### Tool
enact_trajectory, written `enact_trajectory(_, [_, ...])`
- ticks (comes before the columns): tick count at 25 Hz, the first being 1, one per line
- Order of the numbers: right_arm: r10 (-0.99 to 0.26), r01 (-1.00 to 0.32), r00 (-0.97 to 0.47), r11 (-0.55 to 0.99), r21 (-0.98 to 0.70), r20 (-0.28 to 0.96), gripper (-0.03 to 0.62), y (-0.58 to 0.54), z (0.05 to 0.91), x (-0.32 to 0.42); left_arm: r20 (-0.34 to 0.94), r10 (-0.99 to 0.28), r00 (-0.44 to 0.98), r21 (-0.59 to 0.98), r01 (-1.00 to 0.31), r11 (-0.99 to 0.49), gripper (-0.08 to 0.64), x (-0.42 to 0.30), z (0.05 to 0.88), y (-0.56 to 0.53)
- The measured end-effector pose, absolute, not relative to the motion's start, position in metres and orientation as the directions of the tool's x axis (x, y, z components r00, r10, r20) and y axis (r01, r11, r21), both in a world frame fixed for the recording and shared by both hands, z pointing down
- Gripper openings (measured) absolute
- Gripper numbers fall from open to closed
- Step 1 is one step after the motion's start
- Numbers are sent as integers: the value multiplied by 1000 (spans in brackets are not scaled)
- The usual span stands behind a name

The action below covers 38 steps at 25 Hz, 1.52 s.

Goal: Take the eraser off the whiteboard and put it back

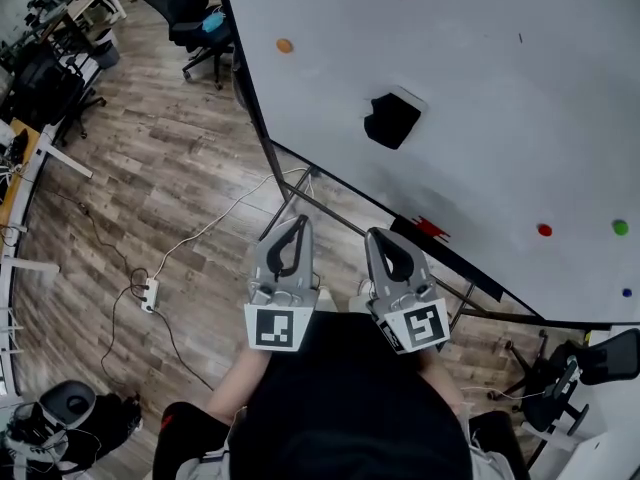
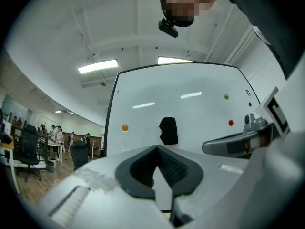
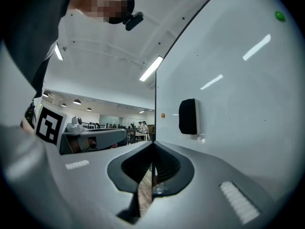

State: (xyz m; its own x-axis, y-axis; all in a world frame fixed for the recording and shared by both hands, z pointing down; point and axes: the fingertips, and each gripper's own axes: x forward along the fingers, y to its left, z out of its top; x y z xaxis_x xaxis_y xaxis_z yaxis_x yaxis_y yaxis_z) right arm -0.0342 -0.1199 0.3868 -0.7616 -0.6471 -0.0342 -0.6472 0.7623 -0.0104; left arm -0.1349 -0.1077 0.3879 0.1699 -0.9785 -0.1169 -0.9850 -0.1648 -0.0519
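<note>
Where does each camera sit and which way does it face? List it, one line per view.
Head view: on the person's head, steeply down at whiteboard and floor; shows left claw, right claw, torso.
Left gripper view: on the left claw, along its shut jaws toward the eraser; right claw at right.
Right gripper view: on the right claw, along the board; jaws shut, left claw at left.
Shared: all three show the eraser on the whiteboard.

The whiteboard (image 1: 480, 78) carries a black eraser (image 1: 391, 121) stuck near its middle. An orange magnet (image 1: 285, 45), a red magnet (image 1: 544, 230) and a green magnet (image 1: 620, 227) cling elsewhere.
</note>
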Motion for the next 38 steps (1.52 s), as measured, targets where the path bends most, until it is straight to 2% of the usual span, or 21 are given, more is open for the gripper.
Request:
enact_trajectory(15, [-579, -580, -814, 815, -8, -45, 2, -105, 381, -56, -94, -982, 165, -85, -984, -157, 2, -139, 408, -81])
enact_trajectory(20, [-575, -576, -814, 817, -15, -78, 0, -102, 377, -57, -107, -980, 167, -110, -982, -156, 2, -138, 404, -77])
enact_trajectory(25, [-578, -578, -814, 816, -15, -46, 0, -100, 388, -56, -119, -979, 168, -114, -981, -155, 2, -138, 402, -76])
enact_trajectory(38, [-576, -577, -814, 817, -14, -68, 0, -106, 375, -58, -124, -974, 189, -134, -976, -172, 2, -131, 402, -82])
